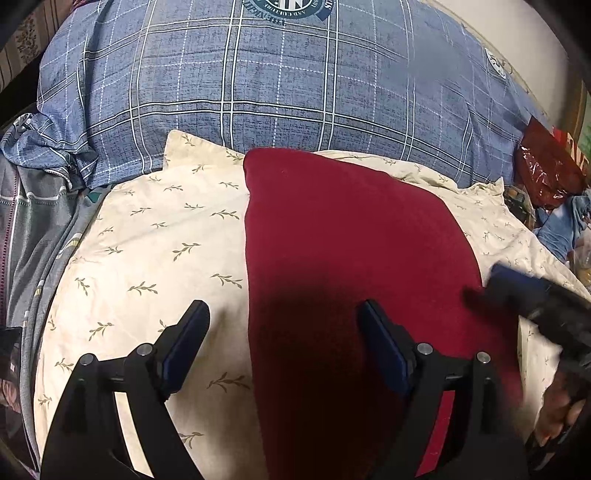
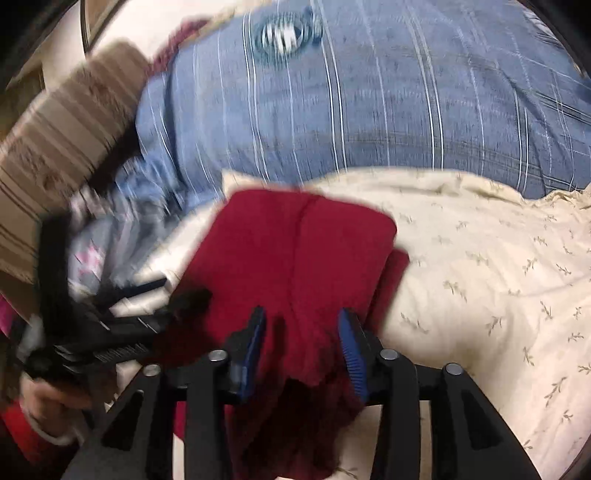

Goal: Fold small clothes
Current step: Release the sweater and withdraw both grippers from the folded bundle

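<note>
Both grippers, left [image 1: 282, 314] & right [image 2: 302, 320], released over red garment [image 1: 351, 240] (folded).

Cream pillowcase [image 1: 155, 251] printed with olive leaf sprigs, spread in the foreground; behind it a blue plaid duvet [image 1: 280, 92] bearing a round crest emblem [image 1: 288, 7]; grey patterned fabric [image 1: 33, 229] at left; shiny red bag [image 1: 546, 166] and blue cloth [image 1: 561, 225] at right.
</note>
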The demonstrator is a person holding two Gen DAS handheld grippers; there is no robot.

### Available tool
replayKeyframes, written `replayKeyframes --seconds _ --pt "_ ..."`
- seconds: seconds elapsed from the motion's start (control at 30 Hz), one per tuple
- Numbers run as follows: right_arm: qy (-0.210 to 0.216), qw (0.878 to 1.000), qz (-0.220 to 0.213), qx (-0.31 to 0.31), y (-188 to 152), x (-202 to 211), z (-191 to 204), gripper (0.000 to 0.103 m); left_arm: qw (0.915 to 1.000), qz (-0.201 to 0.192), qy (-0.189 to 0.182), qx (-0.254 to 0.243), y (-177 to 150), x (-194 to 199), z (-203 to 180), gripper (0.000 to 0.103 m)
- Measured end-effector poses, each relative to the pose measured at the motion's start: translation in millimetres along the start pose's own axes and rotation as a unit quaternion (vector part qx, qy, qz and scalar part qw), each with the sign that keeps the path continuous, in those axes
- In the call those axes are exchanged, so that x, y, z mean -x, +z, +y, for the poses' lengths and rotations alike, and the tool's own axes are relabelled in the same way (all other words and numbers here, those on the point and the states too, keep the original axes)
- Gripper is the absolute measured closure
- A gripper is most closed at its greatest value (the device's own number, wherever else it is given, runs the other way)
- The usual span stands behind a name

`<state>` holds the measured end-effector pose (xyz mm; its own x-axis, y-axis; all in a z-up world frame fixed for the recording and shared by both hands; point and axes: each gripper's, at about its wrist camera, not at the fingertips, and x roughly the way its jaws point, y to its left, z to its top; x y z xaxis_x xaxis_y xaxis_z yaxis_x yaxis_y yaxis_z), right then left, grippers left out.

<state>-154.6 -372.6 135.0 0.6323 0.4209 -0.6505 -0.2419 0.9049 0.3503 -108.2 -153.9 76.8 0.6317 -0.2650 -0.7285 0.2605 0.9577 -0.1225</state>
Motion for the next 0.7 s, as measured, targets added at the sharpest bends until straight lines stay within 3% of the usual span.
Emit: replayKeyframes --seconds 0.07,0.13,0.7 --pt "0.004 0.999 -0.031 -0.005 2 12 1 0.04 1.0 -0.001 0.001 0.001 -1 0 0 0.018" --pt "0.003 0.999 -0.039 -0.003 5 13 4 0.039 1.0 -0.003 0.002 0.001 -1 0 0 0.018" --pt "-0.033 0.999 0.002 0.006 0 -16 12 0.034 1.0 -0.001 0.001 0.009 0 -1 2 0.016"
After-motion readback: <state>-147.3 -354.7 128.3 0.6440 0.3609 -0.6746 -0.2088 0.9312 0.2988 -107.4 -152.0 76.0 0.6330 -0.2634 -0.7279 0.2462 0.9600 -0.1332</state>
